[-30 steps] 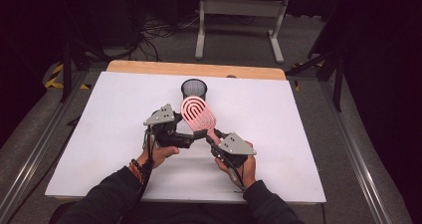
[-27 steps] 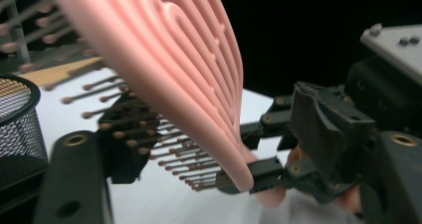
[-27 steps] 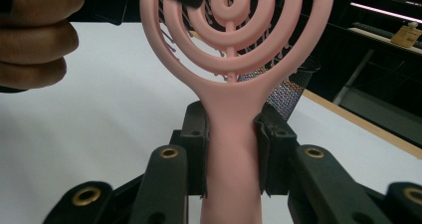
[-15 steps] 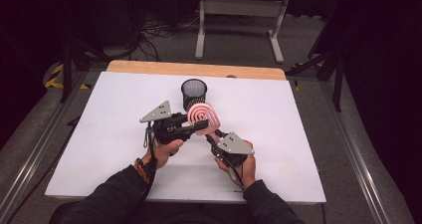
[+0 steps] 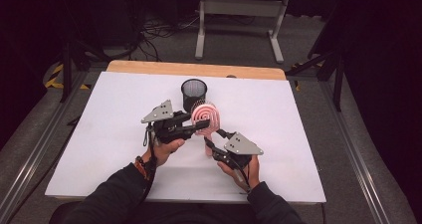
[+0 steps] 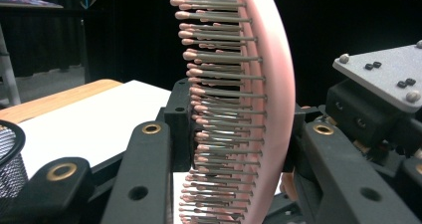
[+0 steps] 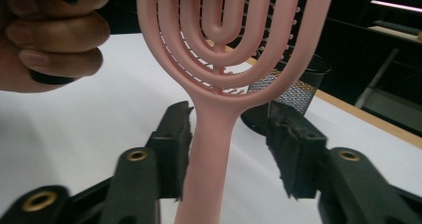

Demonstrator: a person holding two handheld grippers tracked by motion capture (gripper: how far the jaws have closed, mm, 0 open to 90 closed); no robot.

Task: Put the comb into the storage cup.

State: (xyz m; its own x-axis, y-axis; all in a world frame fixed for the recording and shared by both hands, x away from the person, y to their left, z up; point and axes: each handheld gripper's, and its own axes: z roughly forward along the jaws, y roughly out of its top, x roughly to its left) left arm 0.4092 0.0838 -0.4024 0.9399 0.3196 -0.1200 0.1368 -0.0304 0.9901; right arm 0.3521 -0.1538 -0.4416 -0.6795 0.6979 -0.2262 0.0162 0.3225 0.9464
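Observation:
A pink hairbrush stands upright above the white table top, handle pointing down. My left gripper comes in from the left and is shut on the brush head, one jaw against the bristles and the other against the smooth back. My right gripper sits lower, with its jaws on either side of the handle. It is open: the left jaw is beside the handle and the right jaw stands well apart. A hand holding the left gripper shows in the right gripper view.
A black mesh cup stands upright just behind the brush, near the table's back middle; its rim appears at the left gripper view's edge. A wooden strip runs along the far edge. Beyond it are a stand's legs and cables on the floor.
The brush has been tipped from lying flatter to standing upright. The left gripper rose and turned with it. The right gripper has slid a little toward the handle's lower end.

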